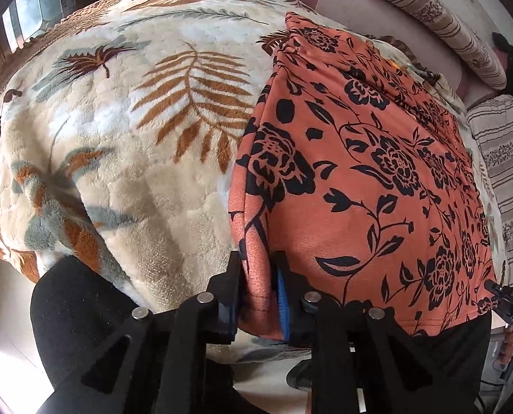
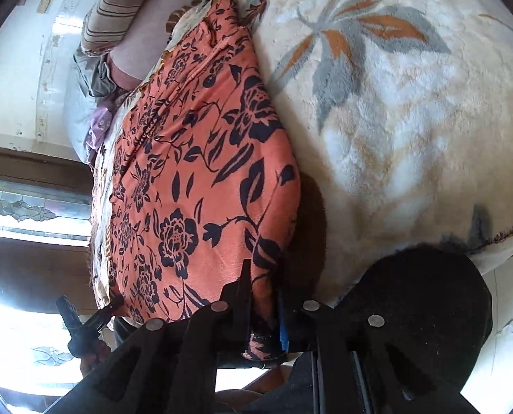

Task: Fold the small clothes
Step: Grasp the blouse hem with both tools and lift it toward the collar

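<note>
Orange garment [image 1: 360,172] with black floral print lay folded on the cream leaf-patterned blanket [image 1: 125,138] covering the bed, long axis running away from the near edge. In the left wrist view, sat on the right part of the blanket; in the right wrist view [image 2: 201,179], on the left part.

Left tool [image 1: 256,296] at the garment's near left corner. Folded edge of cloth bunched between the 2 fingers, blue pad [image 1: 282,296] against its right side. Whether the pads pressed or merely flanked the cloth could not be told.

Right tool [image 2: 261,310] at the opposite near corner. Cloth corner pinched between the black fingers, blue pad [image 2: 283,324] visible on one side, a small flap hanging below the fingertips. Clenched on the garment.

Each tool visible in the other's camera (small, at the frame edge): right one seen at lower right of the left view [image 1: 501,293], left one at lower left of the right view [image 2: 84,321], both touching the garment's near hem.

Striped bolster [image 1: 429,17] lay beyond the far end of the garment, a lilac cloth [image 2: 99,127] bunched near the headboard end. Dark trouser leg [image 1: 70,310] of the person close against the bed's edge.
</note>
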### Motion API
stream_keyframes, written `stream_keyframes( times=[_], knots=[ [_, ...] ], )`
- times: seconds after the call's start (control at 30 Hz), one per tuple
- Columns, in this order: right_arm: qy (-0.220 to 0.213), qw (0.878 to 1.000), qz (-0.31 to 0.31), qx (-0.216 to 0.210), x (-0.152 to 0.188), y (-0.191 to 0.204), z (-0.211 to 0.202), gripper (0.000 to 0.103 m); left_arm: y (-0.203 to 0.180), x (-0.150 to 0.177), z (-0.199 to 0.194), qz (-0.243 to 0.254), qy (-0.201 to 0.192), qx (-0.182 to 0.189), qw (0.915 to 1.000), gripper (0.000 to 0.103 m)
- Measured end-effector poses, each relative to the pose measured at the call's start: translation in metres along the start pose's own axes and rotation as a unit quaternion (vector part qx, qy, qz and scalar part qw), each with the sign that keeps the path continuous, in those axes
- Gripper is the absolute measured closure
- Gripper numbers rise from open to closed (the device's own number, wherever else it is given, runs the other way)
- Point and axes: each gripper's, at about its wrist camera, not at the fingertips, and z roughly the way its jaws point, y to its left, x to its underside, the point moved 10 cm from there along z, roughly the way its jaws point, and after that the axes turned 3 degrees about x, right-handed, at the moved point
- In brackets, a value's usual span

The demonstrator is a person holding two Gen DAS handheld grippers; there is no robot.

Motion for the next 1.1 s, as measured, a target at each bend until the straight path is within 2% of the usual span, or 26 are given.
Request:
stream_keyframes(
  times=[0.03,0.1,0.13,0.2,0.23,0.27,0.3,0.37,0.4,0.5,0.57,0.63,0.73,0.83,0.9,0.97,1.03,1.1],
  knots=[
    [-0.001,1.0,0.001,0.002,0.0,-0.001,0.0,0.063,-0.002,-0.001,0.001,0.002,0.001,0.003,1.0,0.072],
    [-0.009,1.0,-0.003,-0.017,-0.003,0.005,-0.003,0.042,-0.005,-0.003,0.001,0.006,0.003,0.004,1.0,0.046],
    [-0.01,1.0,-0.006,-0.016,-0.004,0.007,-0.003,0.036,-0.005,-0.004,0.001,0.006,0.001,-0.001,1.0,0.043],
    [-0.006,1.0,-0.014,-0.001,-0.007,0.007,0.0,0.036,-0.008,-0.008,0.002,0.014,-0.007,-0.007,0.9999,0.043],
    [0.0,1.0,-0.016,0.003,-0.007,0.007,0.004,0.041,-0.007,-0.008,0.004,0.02,-0.002,-0.012,0.9997,0.046],
    [0.007,1.0,-0.02,0.012,-0.005,0.005,0.008,0.05,-0.005,-0.008,0.006,0.025,0.002,-0.024,0.9994,0.066],
    [0.015,0.999,-0.022,0.018,-0.004,0.004,0.011,0.076,-0.004,-0.01,0.006,0.03,0.0,-0.032,0.999,0.082],
    [0.019,1.0,-0.018,0.013,-0.003,0.004,0.012,0.087,-0.007,-0.013,0.001,0.024,0.001,-0.006,0.9997,0.096],
    [0.018,1.0,-0.015,0.001,-0.005,0.007,0.009,0.095,-0.007,-0.017,-0.005,0.021,-0.005,-0.002,0.9998,0.096],
    [-0.007,0.999,-0.007,-0.035,-0.015,0.02,-0.011,0.095,-0.017,-0.032,-0.031,0.029,-0.04,0.014,0.9987,0.096],
    [-0.016,0.999,-0.01,-0.046,-0.022,0.025,-0.019,0.095,-0.02,-0.039,-0.036,0.033,-0.049,0.016,0.9981,0.096],
    [-0.008,0.999,-0.009,-0.042,-0.024,0.022,-0.012,0.095,-0.016,-0.037,-0.024,0.031,-0.032,0.011,0.999,0.096],
    [0.014,0.999,0.012,-0.042,-0.019,0.011,0.005,0.095,-0.005,-0.02,0.001,0.017,0.015,-0.002,0.9997,0.096],
    [0.019,0.998,0.024,-0.061,-0.022,0.013,0.007,0.095,-0.009,-0.023,0.003,0.025,0.022,-0.002,0.9994,0.096],
    [0.012,0.996,0.021,-0.08,-0.037,0.025,0.002,0.095,-0.019,-0.045,-0.008,0.032,0.005,0.013,0.9994,0.096],
    [-0.005,0.995,0.005,-0.102,-0.066,0.046,-0.007,0.095,-0.034,-0.085,-0.025,0.039,-0.03,0.039,0.998,0.096],
    [-0.032,0.992,-0.014,-0.123,-0.11,0.073,-0.017,0.095,-0.05,-0.139,-0.041,0.051,-0.071,0.059,0.9944,0.096],
    [-0.079,0.986,-0.022,-0.142,-0.168,0.097,-0.031,0.095,-0.068,-0.196,-0.047,0.053,-0.105,0.084,0.9894,0.096]
  ],
)
